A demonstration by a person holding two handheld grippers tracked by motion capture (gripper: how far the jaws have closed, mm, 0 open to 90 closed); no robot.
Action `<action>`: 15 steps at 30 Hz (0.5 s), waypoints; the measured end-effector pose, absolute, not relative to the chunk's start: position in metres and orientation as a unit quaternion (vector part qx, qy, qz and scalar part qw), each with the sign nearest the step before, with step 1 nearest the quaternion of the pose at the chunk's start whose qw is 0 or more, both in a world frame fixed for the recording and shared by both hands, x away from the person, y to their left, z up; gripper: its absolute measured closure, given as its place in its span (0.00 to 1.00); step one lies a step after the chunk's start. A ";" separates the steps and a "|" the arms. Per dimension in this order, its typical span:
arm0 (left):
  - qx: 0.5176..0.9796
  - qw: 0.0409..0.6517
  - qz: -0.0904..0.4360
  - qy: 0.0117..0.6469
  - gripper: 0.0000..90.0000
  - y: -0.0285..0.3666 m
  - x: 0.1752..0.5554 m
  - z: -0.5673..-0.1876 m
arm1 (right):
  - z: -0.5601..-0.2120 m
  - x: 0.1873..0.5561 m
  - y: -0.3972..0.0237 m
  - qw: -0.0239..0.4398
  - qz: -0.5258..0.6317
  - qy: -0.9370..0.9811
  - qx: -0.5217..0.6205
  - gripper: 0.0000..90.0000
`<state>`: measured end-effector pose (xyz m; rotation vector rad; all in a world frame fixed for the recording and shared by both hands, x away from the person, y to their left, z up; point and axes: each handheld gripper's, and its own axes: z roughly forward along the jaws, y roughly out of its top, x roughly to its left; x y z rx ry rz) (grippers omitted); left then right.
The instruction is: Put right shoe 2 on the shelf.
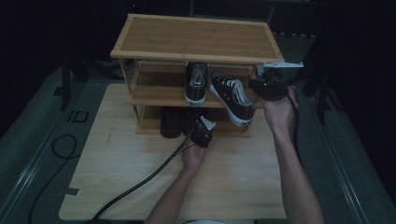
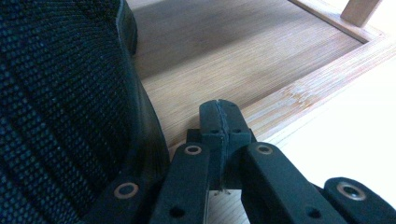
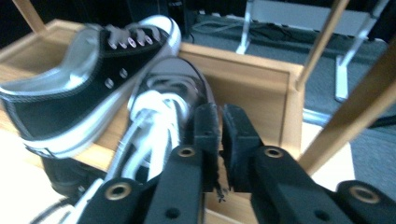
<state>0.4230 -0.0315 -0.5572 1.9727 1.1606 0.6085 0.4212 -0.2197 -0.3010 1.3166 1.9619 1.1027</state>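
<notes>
At the lowest shelf's front edge, the left gripper (image 2: 219, 114) rests with jaws pressed together, empty, beside a dark mesh shoe (image 2: 60, 107). Beside the bamboo three-tier shoe rack (image 1: 196, 37), the right gripper (image 3: 219, 123) is nearly closed beside the tilted black-and-white canvas sneaker (image 1: 232, 95) overhanging the middle shelf.

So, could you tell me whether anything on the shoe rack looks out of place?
Yes. On the middle shelf of the bamboo shoe rack, the right black-and-white canvas sneaker lies askew, angled with one end overhanging the front edge. The left black-and-white sneaker beside it sits straight. The right hand-held gripper is next to the crooked one.
</notes>
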 end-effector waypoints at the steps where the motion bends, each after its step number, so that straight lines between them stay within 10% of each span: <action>1: 0.771 0.377 0.238 0.454 1.00 -0.031 0.423 -0.557 | -0.302 0.421 -0.221 0.265 0.402 0.727 0.489 0.99; 15: 0.771 0.377 0.238 0.454 1.00 -0.032 0.423 -0.557 | -0.323 0.419 -0.233 0.257 0.364 0.746 0.495 1.00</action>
